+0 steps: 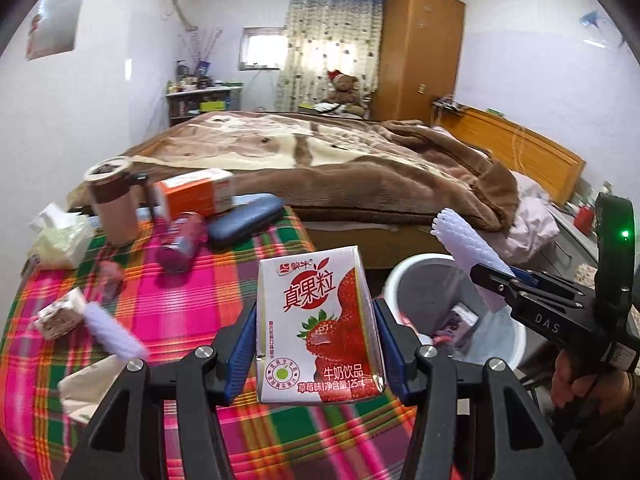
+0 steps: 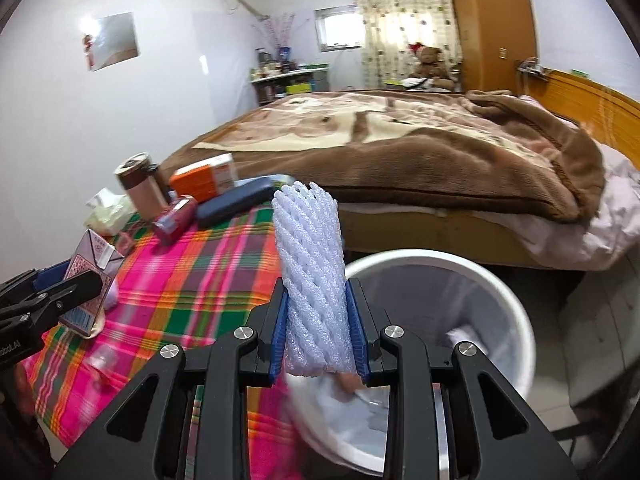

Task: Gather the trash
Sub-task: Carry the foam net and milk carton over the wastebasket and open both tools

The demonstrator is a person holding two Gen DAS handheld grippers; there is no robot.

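Note:
My left gripper [image 1: 316,320] is shut on a strawberry milk carton [image 1: 320,340] and holds it upright above the plaid tablecloth [image 1: 192,312]. From the right wrist view, the left gripper [image 2: 68,292] with the carton [image 2: 94,268] shows at the left edge. My right gripper [image 2: 318,304] is shut on a white foam net sleeve [image 2: 310,256], which stands up between its blue pads over the near rim of a white trash bin [image 2: 440,258]. The left wrist view shows the right gripper [image 1: 494,278] with the foam sleeve [image 1: 464,240] above the bin [image 1: 404,272], which holds some trash.
On the table lie a second foam sleeve [image 1: 114,336], a small crumpled carton [image 1: 60,314], a pale paper piece [image 1: 86,384], a tipped pink can [image 1: 182,244], a mug [image 1: 114,200], an orange box [image 1: 196,194], a blue case [image 1: 244,220] and tissues [image 1: 60,236]. A bed [image 1: 340,160] stands behind.

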